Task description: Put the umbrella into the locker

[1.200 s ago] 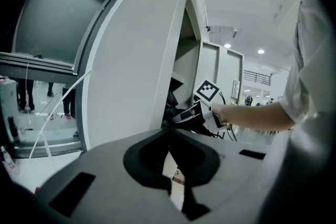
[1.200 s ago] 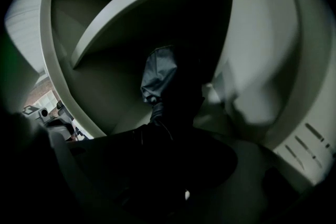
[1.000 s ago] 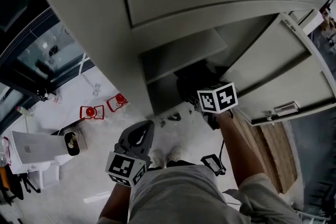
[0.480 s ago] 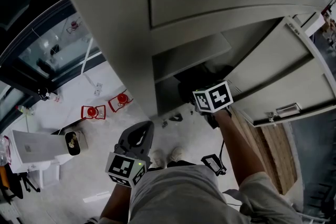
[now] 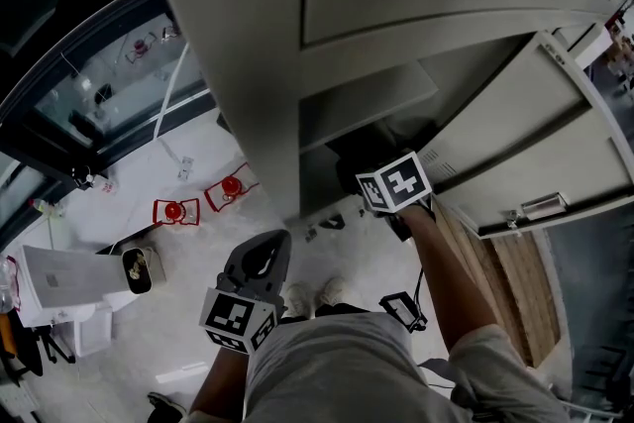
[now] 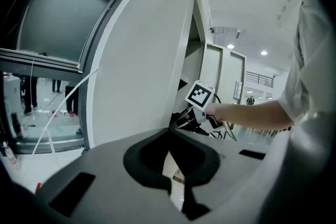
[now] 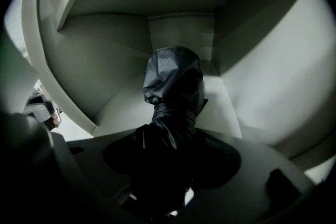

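In the head view, the tall grey metal locker (image 5: 248, 45) stood ahead with its grey door (image 5: 535, 144) swung open to the right. The right gripper (image 5: 388, 198) reached into the low open compartment, where the black folded fabric umbrella (image 5: 369, 152) showed as a dark shape just beyond the marker cube. Against a second before, that cube sat a little further left and the locker's near edge had slid right in the view. The left gripper (image 5: 265, 253) hung in the same low spot at the near left, above the pale floor (image 5: 188, 253) and well apart from the locker. Two small red-framed objects (image 5: 174, 211) lay on the floor further left. In the left gripper view, the left gripper (image 6: 170, 178) had its black pads drawn together with nothing between them. Beyond it rose the locker's pale side wall (image 6: 136, 76), with the right gripper (image 6: 195, 107) held out at the opening. In the right gripper view, the right gripper (image 7: 160, 162) was clamped on the umbrella (image 7: 173, 97). The umbrella's far end pointed into the compartment, with the locker's grey inner walls (image 7: 105, 65) on every side.
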Tool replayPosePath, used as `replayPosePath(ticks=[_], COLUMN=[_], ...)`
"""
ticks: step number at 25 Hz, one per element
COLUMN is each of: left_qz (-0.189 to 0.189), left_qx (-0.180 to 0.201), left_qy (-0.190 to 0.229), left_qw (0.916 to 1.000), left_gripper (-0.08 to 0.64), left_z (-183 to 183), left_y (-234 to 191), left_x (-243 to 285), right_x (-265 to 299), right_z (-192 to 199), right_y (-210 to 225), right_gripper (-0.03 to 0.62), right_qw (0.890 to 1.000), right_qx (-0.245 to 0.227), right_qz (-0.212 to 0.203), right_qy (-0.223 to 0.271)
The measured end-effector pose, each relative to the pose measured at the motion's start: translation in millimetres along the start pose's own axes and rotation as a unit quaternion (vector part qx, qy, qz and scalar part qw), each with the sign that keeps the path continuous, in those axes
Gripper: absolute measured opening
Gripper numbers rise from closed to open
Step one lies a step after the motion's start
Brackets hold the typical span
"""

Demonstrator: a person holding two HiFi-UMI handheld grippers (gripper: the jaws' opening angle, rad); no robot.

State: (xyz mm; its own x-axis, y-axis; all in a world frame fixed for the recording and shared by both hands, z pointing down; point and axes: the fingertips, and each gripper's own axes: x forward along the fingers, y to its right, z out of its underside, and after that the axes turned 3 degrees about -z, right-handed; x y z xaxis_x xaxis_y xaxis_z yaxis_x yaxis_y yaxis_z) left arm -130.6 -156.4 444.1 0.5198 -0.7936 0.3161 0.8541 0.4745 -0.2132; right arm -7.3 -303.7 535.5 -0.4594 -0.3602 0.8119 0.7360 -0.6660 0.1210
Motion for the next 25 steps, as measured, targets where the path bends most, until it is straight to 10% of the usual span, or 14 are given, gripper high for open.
replayPosePath(ticks=[25], left_qz=[0.016], left_qx=[0.005], left_qy=[0.003], left_qw=[0.9999], left_gripper=[0.015], left_z=[0], left_y=[18], left_x=[-4], right_x=[-51], right_z=[-2], right_y=[-4], right_gripper=[0.267], right_qw=[0.996], right_qx=[0.014], right_qz=[-0.004], right_qy=[0.091])
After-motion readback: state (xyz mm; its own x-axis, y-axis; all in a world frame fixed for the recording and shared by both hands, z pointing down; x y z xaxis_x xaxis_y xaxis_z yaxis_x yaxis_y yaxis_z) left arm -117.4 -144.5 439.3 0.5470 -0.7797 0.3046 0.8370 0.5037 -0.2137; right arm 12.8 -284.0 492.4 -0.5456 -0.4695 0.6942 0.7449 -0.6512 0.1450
